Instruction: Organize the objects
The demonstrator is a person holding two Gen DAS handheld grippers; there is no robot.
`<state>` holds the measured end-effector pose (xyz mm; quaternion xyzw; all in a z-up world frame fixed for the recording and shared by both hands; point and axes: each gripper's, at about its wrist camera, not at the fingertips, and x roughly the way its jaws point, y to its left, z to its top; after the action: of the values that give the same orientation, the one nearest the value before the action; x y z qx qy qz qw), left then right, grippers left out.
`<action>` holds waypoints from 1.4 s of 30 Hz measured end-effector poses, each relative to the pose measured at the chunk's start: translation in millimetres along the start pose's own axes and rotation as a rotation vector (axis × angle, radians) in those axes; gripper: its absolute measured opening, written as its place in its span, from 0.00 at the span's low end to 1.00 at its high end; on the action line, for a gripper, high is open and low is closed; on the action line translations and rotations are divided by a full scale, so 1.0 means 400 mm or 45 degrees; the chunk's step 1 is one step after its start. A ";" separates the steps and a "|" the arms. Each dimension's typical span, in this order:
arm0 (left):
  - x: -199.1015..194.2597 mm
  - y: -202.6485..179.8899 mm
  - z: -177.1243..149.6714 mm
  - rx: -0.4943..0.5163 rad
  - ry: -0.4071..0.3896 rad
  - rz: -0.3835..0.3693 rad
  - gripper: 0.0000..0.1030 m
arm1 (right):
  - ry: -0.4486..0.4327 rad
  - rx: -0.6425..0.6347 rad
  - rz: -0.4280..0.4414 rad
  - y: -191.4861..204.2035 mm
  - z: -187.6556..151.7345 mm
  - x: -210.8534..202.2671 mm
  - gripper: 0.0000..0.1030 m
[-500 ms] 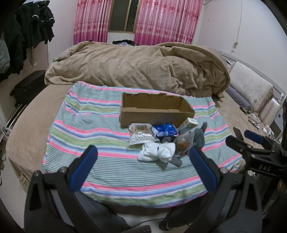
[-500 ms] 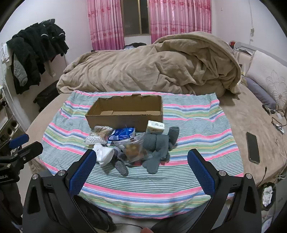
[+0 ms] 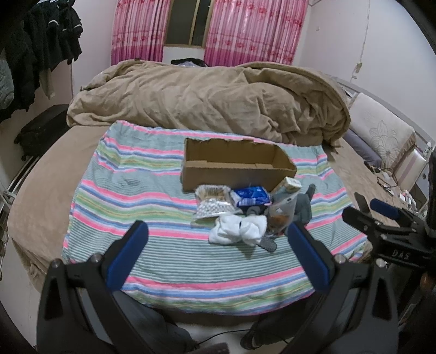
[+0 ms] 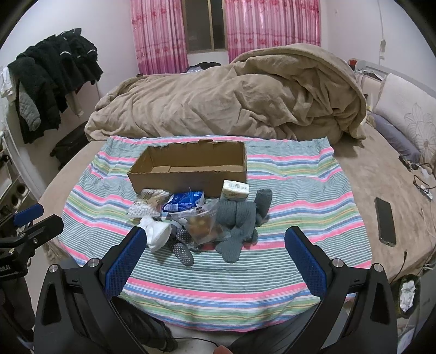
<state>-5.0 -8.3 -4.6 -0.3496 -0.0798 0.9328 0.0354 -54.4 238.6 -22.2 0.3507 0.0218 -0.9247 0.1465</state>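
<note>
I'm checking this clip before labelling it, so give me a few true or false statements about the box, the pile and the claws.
1. The cardboard box holds the socks. False: it looks empty; the grey socks lie on the striped cloth in front of it.
2. Both the left claw and the right claw are open and hold nothing. True.
3. A phone lies on the bed right of the cloth. True.
4. The white socks lie behind the box. False: they lie in front.

A home bedroom: a bed piled with a rumpled tan duvet, pink curtains framing the window, dark coats hanging at left and a floral-print pillow.
</note>
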 end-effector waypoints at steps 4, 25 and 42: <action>0.002 0.002 -0.001 0.001 0.001 0.004 0.99 | 0.005 0.004 0.003 0.001 -0.005 0.003 1.00; 0.004 0.002 -0.007 0.015 0.011 0.041 0.99 | 0.014 0.008 0.014 -0.005 -0.003 0.009 1.00; 0.007 -0.008 -0.004 0.026 0.017 0.051 0.99 | 0.019 0.010 0.018 -0.007 -0.003 0.010 1.00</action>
<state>-6.1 -4.7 -7.1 -0.3570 -0.0632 0.9317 0.0209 -57.4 240.5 -25.8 0.3582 0.0168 -0.9211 0.1514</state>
